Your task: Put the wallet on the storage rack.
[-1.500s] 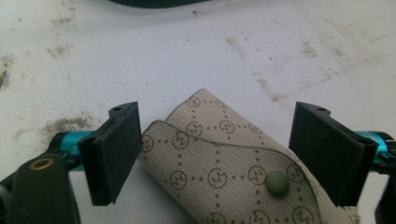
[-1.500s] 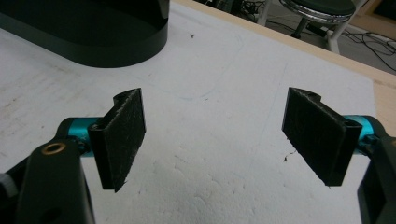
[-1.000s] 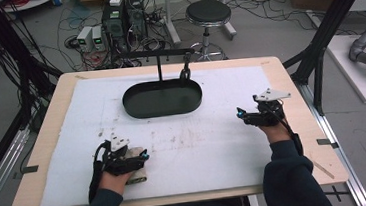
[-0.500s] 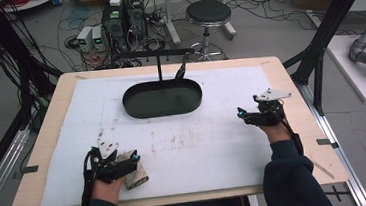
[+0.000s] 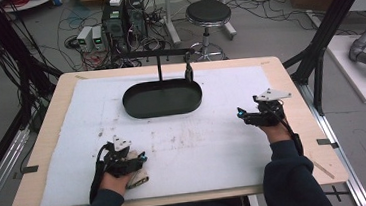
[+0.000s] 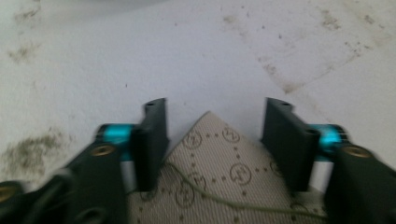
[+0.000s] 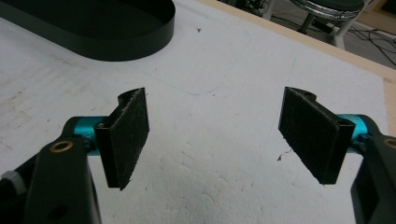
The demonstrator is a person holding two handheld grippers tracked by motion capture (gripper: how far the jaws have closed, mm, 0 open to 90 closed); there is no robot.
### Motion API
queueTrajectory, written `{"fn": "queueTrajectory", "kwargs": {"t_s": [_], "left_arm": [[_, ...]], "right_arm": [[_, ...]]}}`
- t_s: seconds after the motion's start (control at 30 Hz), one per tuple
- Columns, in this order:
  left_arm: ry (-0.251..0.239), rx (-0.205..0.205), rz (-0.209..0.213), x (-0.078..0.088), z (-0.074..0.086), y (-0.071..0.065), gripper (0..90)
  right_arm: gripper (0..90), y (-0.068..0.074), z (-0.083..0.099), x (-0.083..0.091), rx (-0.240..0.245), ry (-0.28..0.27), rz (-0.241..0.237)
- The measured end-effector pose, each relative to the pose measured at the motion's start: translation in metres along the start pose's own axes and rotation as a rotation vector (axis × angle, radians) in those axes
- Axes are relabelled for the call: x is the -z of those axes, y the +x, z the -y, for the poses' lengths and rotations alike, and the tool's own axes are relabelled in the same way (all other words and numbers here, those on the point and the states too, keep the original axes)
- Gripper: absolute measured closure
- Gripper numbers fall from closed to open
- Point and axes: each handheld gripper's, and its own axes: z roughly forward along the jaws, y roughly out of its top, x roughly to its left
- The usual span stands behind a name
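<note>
A person sits at a wooden bench covered by a stained white foam mat, holding a two-jaw gripper in each hand.

The left gripper is near the front left of the mat, close to the person. Under it lies a beige patterned fabric pouch, flat on the mat and partly hidden by the hand. In the left gripper view, a corner of the pouch points away from the camera and sits between the two black jaws. The jaws have just been closing in, yet both pads are apart from the fabric edges or barely beside them; no firm pinch shows. A thin loose thread runs across the cloth, which is printed with small round emblems and dotted lines.

The right gripper rests at the right side of the mat, well apart from the pouch. In the right gripper view its jaws are spread wide with bare mat between them.

A black oval tray sits at the far middle of the mat, with a black stand just behind it. A round stool is on the floor beyond the bench.
</note>
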Motion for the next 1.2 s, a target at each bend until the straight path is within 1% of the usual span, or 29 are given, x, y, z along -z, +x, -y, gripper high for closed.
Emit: {"fn": "queueTrajectory", "kwargs": {"t_s": [0.07, 0.1, 0.13, 0.2, 0.23, 0.3, 0.33, 0.37, 0.4, 0.43, 0.5, 0.57, 0.6, 0.63, 0.67, 0.7, 0.73, 0.77, 0.8, 0.83, 0.87, 0.9, 0.93, 1.0, 1.07, 1.1, 1.17, 1.2], "left_arm": [[-0.001, -0.011, 0.017, -0.002, -0.003, 0.002, 51.7], [-0.007, -0.02, 0.026, -0.002, -0.005, 0.004, 54.8], [-0.023, -0.02, 0.037, 0.0, -0.007, 0.007, 60.2], [-0.073, 0.01, 0.05, 0.008, -0.014, 0.014, 78.4], [-0.087, 0.027, 0.049, 0.012, -0.016, 0.016, 71.8], [-0.103, 0.05, 0.056, 0.019, -0.018, 0.02, 62.2], [-0.097, 0.061, 0.065, 0.02, -0.017, 0.021, 56.3], [-0.076, 0.064, 0.087, 0.019, -0.016, 0.023, 50.6], [-0.056, 0.064, 0.113, 0.018, -0.015, 0.025, 47.2], [-0.043, 0.06, 0.143, 0.017, -0.013, 0.027, 46.0], [-0.031, 0.058, 0.173, 0.016, -0.012, 0.032, 45.9], [-0.009, 0.063, 0.225, 0.016, -0.013, 0.037, 44.0], [-0.003, 0.057, 0.243, 0.017, -0.013, 0.04, 43.3], [-0.006, 0.055, 0.261, 0.019, -0.013, 0.043, 43.5], [-0.01, 0.053, 0.288, 0.02, -0.013, 0.047, 44.8], [-0.009, 0.052, 0.303, 0.022, -0.014, 0.051, 45.5], [-0.019, 0.043, 0.314, 0.022, -0.014, 0.054, 46.7], [-0.012, 0.033, 0.339, 0.022, -0.013, 0.058, 50.4], [0.004, 0.035, 0.372, 0.019, -0.013, 0.06, 52.0], [0.029, 0.021, 0.41, 0.016, -0.011, 0.061, 52.0], [0.055, 0.005, 0.431, 0.013, -0.01, 0.062, 51.6], [0.073, -0.004, 0.434, 0.009, -0.009, 0.062, 48.6], [0.074, -0.004, 0.444, 0.007, -0.008, 0.063, 47.7], [0.076, -0.001, 0.472, 0.004, -0.008, 0.065, 48.9], [0.082, -0.007, 0.499, 0.001, -0.007, 0.067, 51.8], [0.083, -0.01, 0.505, 0.001, -0.007, 0.068, 53.5], [0.072, 0.002, 0.502, 0.0, -0.008, 0.07, 60.7], [0.079, -0.003, 0.501, 0.0, -0.008, 0.071, 62.1]], "right_arm": [[24.9, -0.001, 0.0, 0.0, -0.003, 0.001, 0.003], [24.9, -0.001, 0.0, 0.0, -0.002, 0.001, 0.002], [24.9, -0.001, 0.0, 0.0, 0.0, 0.002, 0.001], [24.9, -0.001, 0.001, 0.0, 0.001, 0.001, 0.001], [24.9, -0.001, 0.001, 0.0, -0.001, 0.001, 0.0], [24.9, -0.002, 0.001, 0.001, -0.005, 0.002, 0.001], [24.9, -0.002, 0.001, 0.0, -0.006, 0.003, 0.002], [24.9, -0.002, 0.001, 0.0, -0.006, 0.006, 0.001], [24.9, -0.002, 0.001, -0.001, -0.004, 0.006, 0.001], [24.9, -0.001, 0.001, -0.001, -0.004, 0.007, -0.002], [25.2, -0.001, 0.001, -0.001, 0.001, 0.006, -0.007], [25.3, 0.0, 0.001, 0.0, 0.004, 0.002, -0.01], [25.4, -0.001, 0.001, 0.0, 0.0, 0.001, -0.009], [25.4, -0.001, 0.001, 0.0, -0.002, 0.0, -0.009], [25.4, -0.002, 0.001, 0.0, -0.002, 0.001, -0.009], [25.4, -0.002, 0.001, 0.001, -0.004, -0.002, -0.01], [25.4, -0.002, 0.001, 0.001, -0.005, -0.003, -0.01], [25.4, -0.001, 0.001, 0.0, -0.004, -0.001, -0.011], [25.4, -0.001, 0.001, 0.0, -0.001, -0.001, -0.012], [25.4, -0.001, 0.001, -0.001, 0.001, 0.001, -0.013], [25.4, 0.0, 0.001, -0.001, 0.005, 0.004, -0.015], [25.5, 0.0, 0.001, -0.001, 0.005, 0.002, -0.018], [25.6, 0.0, 0.001, -0.001, 0.01, 0.004, -0.019], [25.7, 0.0, 0.0, -0.001, 0.008, 0.004, -0.02], [25.7, 0.0, 0.0, -0.002, 0.007, 0.005, -0.019], [25.7, 0.0, 0.0, -0.002, 0.009, 0.005, -0.021], [25.7, 0.001, 0.0, -0.002, 0.009, 0.005, -0.021], [25.7, 0.001, 0.0, -0.002, 0.012, 0.006, -0.022]]}}
